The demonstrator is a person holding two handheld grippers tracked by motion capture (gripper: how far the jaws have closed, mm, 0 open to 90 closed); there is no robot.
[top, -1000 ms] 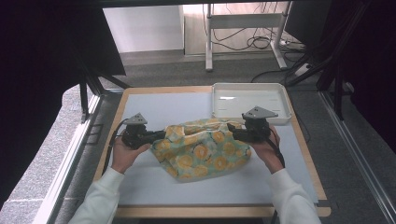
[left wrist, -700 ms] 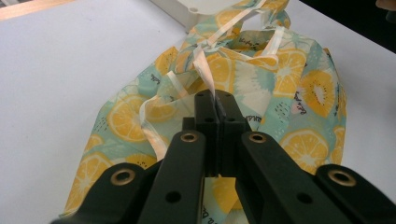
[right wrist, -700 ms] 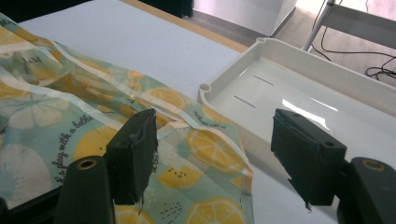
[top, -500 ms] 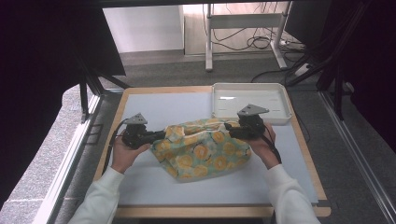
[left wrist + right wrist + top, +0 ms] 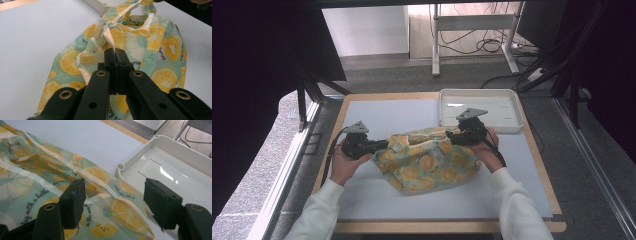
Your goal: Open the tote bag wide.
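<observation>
My left gripper (image 5: pixel 115 56) has its jaws pinching the lemon-print bag (image 5: pixel 427 160) by its drawstring; right gripper (image 5: pixel 115 200) jaws are spread over the hem. A sloppy bite could just bunch fabric against the white tray (image 5: pixel 175 167).

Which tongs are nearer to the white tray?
Right. The right tongs hover open over the fruit-print bag's far corner, just in front of the white tray. The left tongs are shut on the bag's opposite end, well away from the tray.
</observation>
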